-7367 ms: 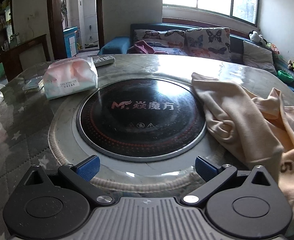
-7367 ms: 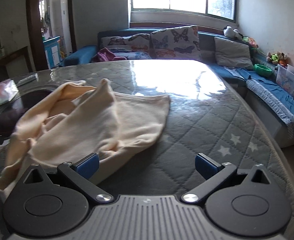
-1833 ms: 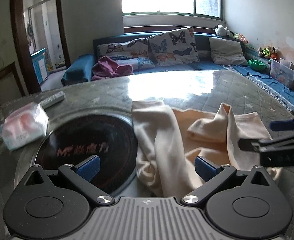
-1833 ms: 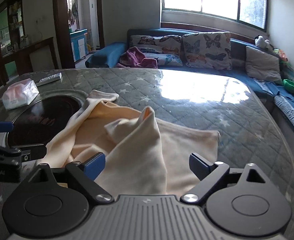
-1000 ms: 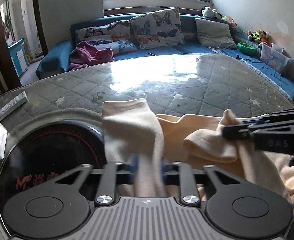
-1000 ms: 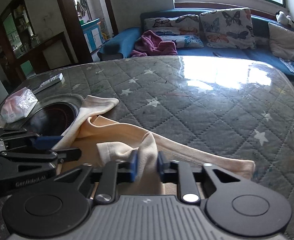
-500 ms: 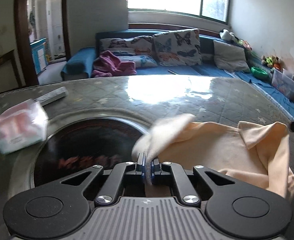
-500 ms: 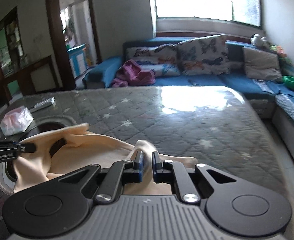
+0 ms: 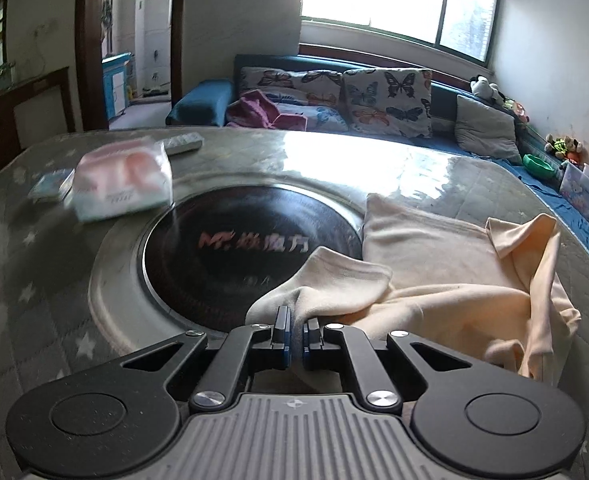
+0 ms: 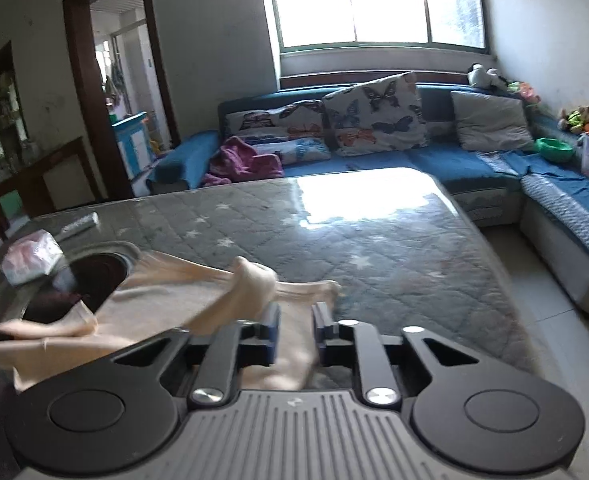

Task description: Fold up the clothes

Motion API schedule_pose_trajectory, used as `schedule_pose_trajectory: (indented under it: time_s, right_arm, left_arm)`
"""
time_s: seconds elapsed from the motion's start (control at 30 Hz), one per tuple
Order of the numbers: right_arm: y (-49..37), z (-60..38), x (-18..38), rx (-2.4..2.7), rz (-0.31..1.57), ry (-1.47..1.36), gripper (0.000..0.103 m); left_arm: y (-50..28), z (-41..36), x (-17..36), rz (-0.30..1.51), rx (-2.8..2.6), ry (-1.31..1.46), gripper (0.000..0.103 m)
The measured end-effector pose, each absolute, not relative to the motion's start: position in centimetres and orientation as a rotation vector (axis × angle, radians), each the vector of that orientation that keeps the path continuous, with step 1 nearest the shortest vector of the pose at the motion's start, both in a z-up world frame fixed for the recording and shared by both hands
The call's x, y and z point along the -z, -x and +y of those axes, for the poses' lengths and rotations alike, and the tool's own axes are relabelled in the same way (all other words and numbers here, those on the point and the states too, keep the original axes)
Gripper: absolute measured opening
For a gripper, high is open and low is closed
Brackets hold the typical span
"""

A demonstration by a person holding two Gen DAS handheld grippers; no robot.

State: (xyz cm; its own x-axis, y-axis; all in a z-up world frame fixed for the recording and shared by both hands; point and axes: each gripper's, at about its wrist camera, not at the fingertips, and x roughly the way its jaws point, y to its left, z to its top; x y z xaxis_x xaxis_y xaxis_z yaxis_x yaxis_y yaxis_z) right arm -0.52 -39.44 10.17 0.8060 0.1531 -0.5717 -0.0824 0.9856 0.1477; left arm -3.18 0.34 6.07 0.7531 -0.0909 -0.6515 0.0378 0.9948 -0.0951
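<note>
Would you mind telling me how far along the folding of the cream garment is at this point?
Early stage. Done: both grippers have picked up the cream garment. In hand: the left gripper is shut on a sleeve end; the right gripper has cloth between its slightly parted fingers, grip unclear. Left: the garment looks bunched and creased on the table, with no neat fold visible.

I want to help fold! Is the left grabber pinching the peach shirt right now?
Yes, the left gripper has its fingers shut tight on a bunched edge of the peach shirt.
</note>
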Motion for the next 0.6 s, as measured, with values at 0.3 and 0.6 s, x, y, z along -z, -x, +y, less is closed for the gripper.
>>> schedule_pose_trajectory:
  time_s: [0.3,0.6]
  right_arm:
    - [-5.6,-34.8,-8.0,-0.151,0.692,-0.081,0.040]
    - [-5.5,-35.0,-6.8,-0.107,0.697,-0.021,0.005]
  left_arm:
    - [4.5,1.1,-5.3,0.731,0.063,0.114,0.006]
    - [4.9,1.5,-5.4,0.733,0.059,0.123,0.006]
